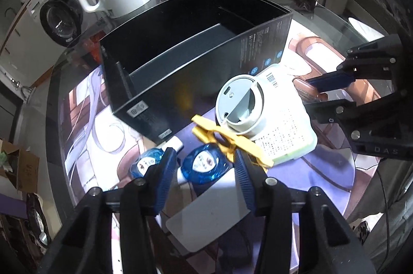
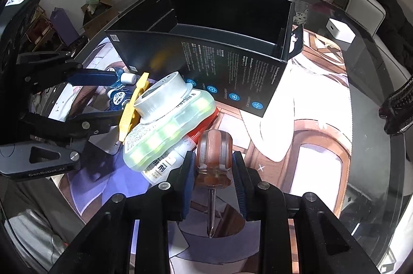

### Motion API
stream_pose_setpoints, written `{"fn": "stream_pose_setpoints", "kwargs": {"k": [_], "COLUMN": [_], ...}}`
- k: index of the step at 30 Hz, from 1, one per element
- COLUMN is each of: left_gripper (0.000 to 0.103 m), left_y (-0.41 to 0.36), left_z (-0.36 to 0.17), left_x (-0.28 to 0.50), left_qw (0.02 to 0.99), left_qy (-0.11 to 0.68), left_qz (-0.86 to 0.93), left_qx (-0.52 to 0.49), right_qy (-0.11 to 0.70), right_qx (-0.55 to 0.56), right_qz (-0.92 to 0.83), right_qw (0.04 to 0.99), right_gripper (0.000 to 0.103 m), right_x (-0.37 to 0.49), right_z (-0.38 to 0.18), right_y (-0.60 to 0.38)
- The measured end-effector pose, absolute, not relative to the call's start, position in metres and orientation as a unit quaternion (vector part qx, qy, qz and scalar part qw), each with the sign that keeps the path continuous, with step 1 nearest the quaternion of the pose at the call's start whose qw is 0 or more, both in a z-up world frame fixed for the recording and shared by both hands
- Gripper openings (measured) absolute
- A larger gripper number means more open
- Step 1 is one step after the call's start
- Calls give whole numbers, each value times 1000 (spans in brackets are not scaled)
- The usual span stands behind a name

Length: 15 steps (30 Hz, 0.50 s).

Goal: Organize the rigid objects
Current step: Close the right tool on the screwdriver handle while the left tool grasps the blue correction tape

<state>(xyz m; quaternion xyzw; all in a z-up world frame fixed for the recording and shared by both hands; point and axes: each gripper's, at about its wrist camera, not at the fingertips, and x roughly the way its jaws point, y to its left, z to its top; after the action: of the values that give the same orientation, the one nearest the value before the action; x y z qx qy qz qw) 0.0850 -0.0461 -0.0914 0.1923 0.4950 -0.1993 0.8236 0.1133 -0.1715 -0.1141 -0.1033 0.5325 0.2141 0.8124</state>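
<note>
While my right gripper (image 2: pixel 213 170) clamps the screwdriver (image 2: pixel 213 152) in front of the black box (image 2: pixel 227 72), my left gripper (image 1: pixel 204 165) stands partly open around, perhaps touching, a blue bottle (image 1: pixel 204 165) before that box.

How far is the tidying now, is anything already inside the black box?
Nothing visibly done: the black box looks empty. In hand: the right gripper is shut on the screwdriver; the left gripper stands open around a blue bottle. Left: yellow clip, white device.
</note>
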Motion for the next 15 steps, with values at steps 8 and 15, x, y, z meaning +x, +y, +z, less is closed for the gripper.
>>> {"fn": "stream_pose_setpoints", "kwargs": {"k": [8, 15], "left_gripper": [19, 33], "left_y": [-48, -35], "left_z": [-93, -92], "left_x": [83, 72], "left_qw": [804, 805], "left_qy": [519, 518], "left_qz": [-217, -198], "left_qx": [195, 211], "right_qy": [533, 533], "right_qx": [-103, -107], "right_qz": [215, 212], "right_qw": [812, 812], "right_gripper": [28, 28], "right_x": [114, 115], "right_z": [-115, -115], "right_y": [-172, -173]}}
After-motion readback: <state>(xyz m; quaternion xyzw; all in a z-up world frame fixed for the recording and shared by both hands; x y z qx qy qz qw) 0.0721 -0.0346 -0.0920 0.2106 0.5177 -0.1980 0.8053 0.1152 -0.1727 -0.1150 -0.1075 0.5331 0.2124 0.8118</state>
